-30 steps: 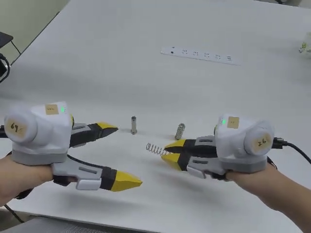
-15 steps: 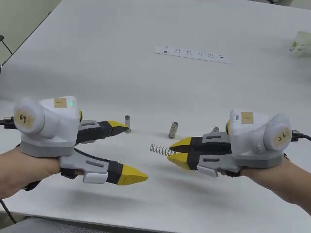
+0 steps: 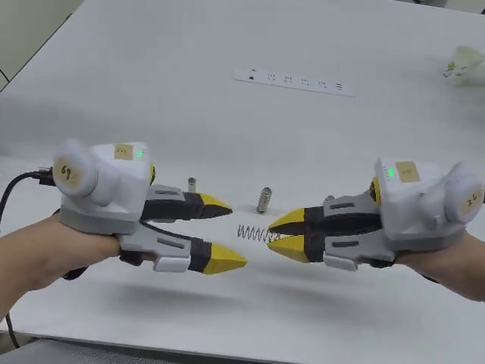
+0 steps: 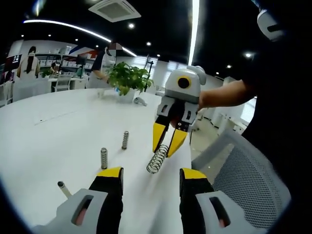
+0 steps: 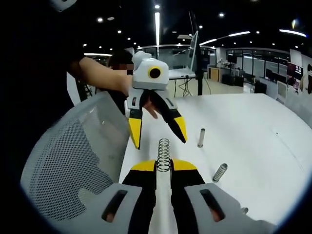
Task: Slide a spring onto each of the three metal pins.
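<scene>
My right gripper (image 3: 282, 233) pinches the spring (image 3: 252, 232) by one end at frame centre; my left gripper (image 3: 233, 235) gapes wide beside it. Held so thinly, it could flick loose before reaching the bare pin (image 3: 192, 184) left of centre

Bright and even on the white table (image 3: 151, 91) in the head view, with soft grey shadows (image 3: 250, 299) at its near edge. Dark above the table in both gripper views, with glowing ceiling lights (image 4: 195, 24). Bent near the edges.

Right claw (image 5: 164, 167) pinches a spring (image 5: 164, 150) (left claw (image 5: 159, 140) gaping).
</scene>
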`<state>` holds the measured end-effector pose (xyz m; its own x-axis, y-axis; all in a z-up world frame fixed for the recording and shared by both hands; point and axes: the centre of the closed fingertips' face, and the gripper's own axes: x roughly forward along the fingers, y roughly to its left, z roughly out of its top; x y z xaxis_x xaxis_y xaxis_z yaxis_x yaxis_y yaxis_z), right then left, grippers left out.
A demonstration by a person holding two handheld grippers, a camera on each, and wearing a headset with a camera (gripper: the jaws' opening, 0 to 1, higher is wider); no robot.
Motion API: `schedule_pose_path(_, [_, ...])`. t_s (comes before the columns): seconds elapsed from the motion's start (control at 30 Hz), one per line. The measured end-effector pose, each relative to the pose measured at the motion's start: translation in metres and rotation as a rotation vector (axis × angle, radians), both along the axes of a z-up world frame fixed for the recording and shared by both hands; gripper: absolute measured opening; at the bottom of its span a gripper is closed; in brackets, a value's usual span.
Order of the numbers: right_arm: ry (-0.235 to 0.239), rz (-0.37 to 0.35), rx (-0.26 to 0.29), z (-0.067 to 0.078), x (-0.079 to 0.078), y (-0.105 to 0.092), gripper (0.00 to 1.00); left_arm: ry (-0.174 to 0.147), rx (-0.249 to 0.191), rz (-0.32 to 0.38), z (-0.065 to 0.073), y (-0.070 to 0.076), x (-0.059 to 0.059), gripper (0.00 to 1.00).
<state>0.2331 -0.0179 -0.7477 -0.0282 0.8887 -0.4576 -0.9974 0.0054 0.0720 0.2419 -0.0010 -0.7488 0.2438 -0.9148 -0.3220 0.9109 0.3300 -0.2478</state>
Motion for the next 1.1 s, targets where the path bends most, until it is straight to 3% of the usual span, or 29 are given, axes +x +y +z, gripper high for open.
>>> schedule_pose_path(0.43, [-0.001, 0.020, 0.032, 0.014, -0.002, 0.002, 0.07, -0.037, -0.044, -0.076, 0.011, -0.013, -0.005, 0.04])
schedule_pose_path(0.77, [0.006, 0.018, 0.018, 0.013, -0.004, 0.002, 0.07, -0.057, -0.048, -0.063, 0.013, -0.012, -0.002, 0.07])
schedule_pose_path(1.1, [0.008, 0.017, 0.016, 0.013, -0.006, 0.001, 0.08, -0.068, -0.043, -0.085, 0.014, -0.013, -0.006, 0.04])
